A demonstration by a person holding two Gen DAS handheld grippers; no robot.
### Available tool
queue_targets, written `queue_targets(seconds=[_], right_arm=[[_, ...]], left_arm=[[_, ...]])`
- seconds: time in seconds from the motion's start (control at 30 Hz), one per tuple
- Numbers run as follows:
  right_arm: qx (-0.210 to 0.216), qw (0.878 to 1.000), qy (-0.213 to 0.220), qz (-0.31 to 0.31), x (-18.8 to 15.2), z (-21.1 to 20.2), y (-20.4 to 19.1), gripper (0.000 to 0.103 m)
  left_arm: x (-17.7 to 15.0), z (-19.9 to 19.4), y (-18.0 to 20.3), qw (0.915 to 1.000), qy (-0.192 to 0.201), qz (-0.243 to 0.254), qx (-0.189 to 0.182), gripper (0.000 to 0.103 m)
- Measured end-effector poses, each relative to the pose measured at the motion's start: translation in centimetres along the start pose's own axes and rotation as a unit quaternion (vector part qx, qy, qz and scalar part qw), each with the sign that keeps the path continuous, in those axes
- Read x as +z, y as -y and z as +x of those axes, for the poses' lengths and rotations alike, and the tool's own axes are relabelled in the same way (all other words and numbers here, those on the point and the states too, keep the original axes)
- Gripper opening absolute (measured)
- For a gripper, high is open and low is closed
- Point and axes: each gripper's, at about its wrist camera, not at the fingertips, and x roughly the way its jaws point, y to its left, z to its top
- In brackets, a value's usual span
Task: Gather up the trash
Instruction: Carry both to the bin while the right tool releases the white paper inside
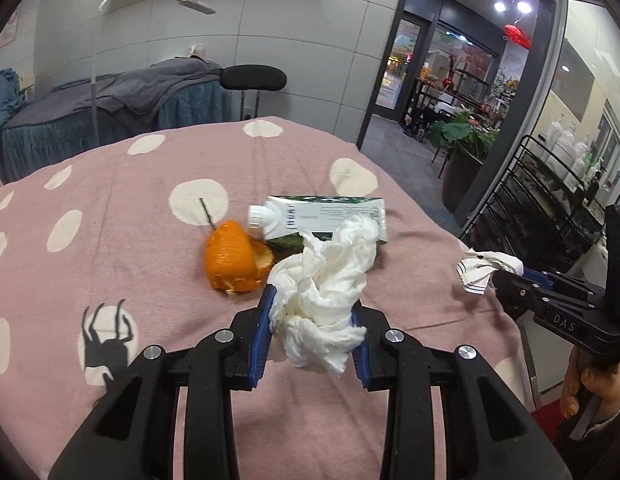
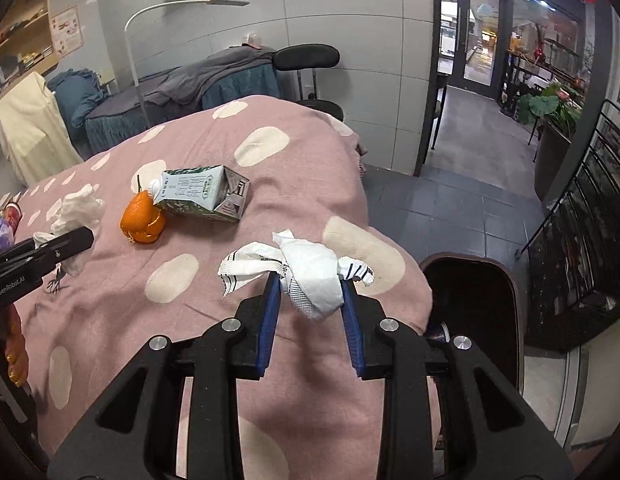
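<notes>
Trash is in both claws at once, so the step in hand looks like the carry to the bin. Farthest left on the pink spotted bed cover (image 2: 110,320), the left claw (image 1: 314,312) is clamped on a crumpled white tissue (image 1: 322,280), which bulges up and forward from between the blue pads and hangs clear of the cover. Just beyond it an orange peel (image 1: 230,258) and a milk carton (image 1: 326,216) lie on the bed touching each other, uncollected. Further right, the right claw (image 2: 310,292) is clamped on a crumpled white wrapper (image 2: 310,276) with dark stripes, its ends sticking out both sides of the pads. At the far right a dark open bin (image 2: 474,304) stands beside the bed's edge. The next move, I judge, calls for swinging each claw rightward over the bin mouth before letting go.
</notes>
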Motion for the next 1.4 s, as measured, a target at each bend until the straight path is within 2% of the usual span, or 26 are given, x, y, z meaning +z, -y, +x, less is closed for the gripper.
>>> queue_targets(seconds=[0.3, 0.57, 0.83, 1.23, 1.27, 1.33, 1.4], right_arm=[[-0.033, 0.996, 0.026, 0.074, -2.8, -2.3, 6.0, 0.031], [-0.077, 0.987, 0.015, 0.142, -5.4, -2.0, 12.1, 0.031], [-0.109, 0.975, -0.031, 0.192, -8.5, 1.9, 16.9, 0.031], [-0.118, 0.955, -0.105, 0.253, -12.5, 9.9, 22.1, 0.031], [-0.119, 0.954, -0.106, 0.255, -12.7, 10.2, 22.2, 0.032], [-0.122, 0.953, -0.109, 0.254, -12.9, 10.8, 22.5, 0.041], [-0.123, 0.952, -0.107, 0.26, -13.1, 10.9, 22.6, 0.07]], left_arm=[[-0.2, 2.5, 7.2, 0.9965, -0.014, 0.046, -0.069, 0.033], [-0.4, 3.7, 13.1, 0.989, -0.022, 0.092, -0.114, 0.033], [-0.8, 5.3, 16.9, 0.9822, -0.041, 0.118, -0.141, 0.033], [-1.4, 7.0, 19.5, 0.9763, -0.068, 0.137, -0.153, 0.033], [-1.4, 7.0, 19.6, 0.976, -0.07, 0.138, -0.153, 0.033], [-1.6, 7.3, 19.9, 0.9753, -0.074, 0.139, -0.155, 0.034], [-1.7, 7.5, 20.2, 0.9745, -0.078, 0.141, -0.156, 0.033]])
